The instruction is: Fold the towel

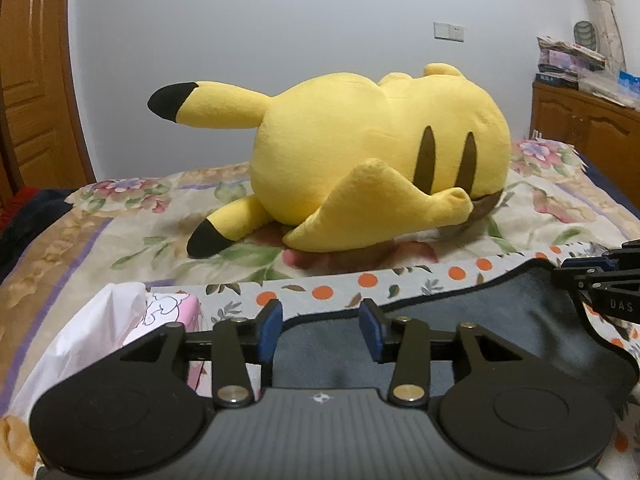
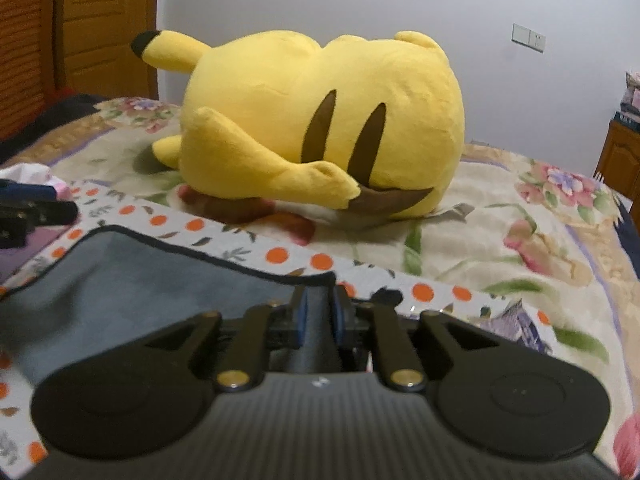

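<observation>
A grey towel [image 1: 460, 320] with a dark hem lies on a white cloth with orange dots [image 1: 360, 282] on the bed. My left gripper [image 1: 320, 326] is open, its blue pads either side of the towel's far left edge, holding nothing. My right gripper [image 2: 319, 314] is shut on the towel's [image 2: 160, 276] far right corner, a fold of grey cloth pinched between the blue pads. In the left wrist view the right gripper [image 1: 592, 276] shows at the towel's right end. In the right wrist view the left gripper [image 2: 36, 212] shows at the far left.
A large yellow plush toy [image 1: 360, 152] lies on the floral bedspread [image 1: 100, 232] just beyond the dotted cloth. A white plastic bag with a pink item [image 1: 120, 320] sits at the left. A wooden cabinet [image 1: 588, 128] stands at the right, a wooden door [image 1: 32, 80] at the left.
</observation>
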`<state>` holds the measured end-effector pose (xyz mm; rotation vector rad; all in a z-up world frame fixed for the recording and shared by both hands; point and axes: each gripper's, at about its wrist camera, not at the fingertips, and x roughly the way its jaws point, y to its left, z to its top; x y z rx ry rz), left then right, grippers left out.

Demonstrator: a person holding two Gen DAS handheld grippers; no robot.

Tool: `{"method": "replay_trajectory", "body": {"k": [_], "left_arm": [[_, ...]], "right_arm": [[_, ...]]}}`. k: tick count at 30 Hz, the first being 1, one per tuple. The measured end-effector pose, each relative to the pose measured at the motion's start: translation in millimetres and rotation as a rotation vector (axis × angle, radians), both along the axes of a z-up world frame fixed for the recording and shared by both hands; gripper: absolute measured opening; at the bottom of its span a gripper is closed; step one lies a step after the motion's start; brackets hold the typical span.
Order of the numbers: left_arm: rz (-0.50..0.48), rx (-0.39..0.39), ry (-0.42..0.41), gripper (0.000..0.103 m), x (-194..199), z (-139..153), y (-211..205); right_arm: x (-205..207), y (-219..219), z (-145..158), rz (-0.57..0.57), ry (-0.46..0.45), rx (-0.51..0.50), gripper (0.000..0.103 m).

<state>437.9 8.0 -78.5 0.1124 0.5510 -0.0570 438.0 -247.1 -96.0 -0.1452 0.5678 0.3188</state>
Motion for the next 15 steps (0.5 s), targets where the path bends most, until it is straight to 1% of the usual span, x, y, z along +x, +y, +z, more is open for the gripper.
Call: {"method": "replay_trajectory", "body": {"k": [1, 3, 4, 5, 7, 8, 12, 15], "left_arm": [[-0.004, 0.000, 0.006, 0.048, -3, 2, -1], [-0.012, -0.005, 0.016, 0.049, -10, 5, -2], [-0.015, -0.007, 0.022, 0.050, -14, 8, -2], [-0.019, -0.008, 0.025, 0.051, -18, 10, -3], [-0.029, -0.003, 0.031, 0.059, -27, 13, -4], [-0.032, 0.001, 0.032, 0.060, -31, 15, -4], [-0.042, 0.005, 0.039, 0.074, -51, 20, -6], [-0.043, 0.013, 0.046, 0.078, -64, 22, -8]], "right_arm": [[-4, 0, 1, 0.001, 0.005, 0.005, 0.017], [-14, -1, 4, -0.001, 0.014, 0.020, 0.035], [-18, -2, 6, -0.002, 0.016, 0.028, 0.038], [-23, -3, 8, -0.003, 0.016, 0.039, 0.040], [-32, -4, 12, -0.005, 0.021, 0.054, 0.042], [-36, -5, 14, -0.007, 0.024, 0.059, 0.047], [-56, -9, 25, -0.007, 0.018, 0.070, 0.048], [-69, -14, 32, -0.015, 0.012, 0.089, 0.050]]}}
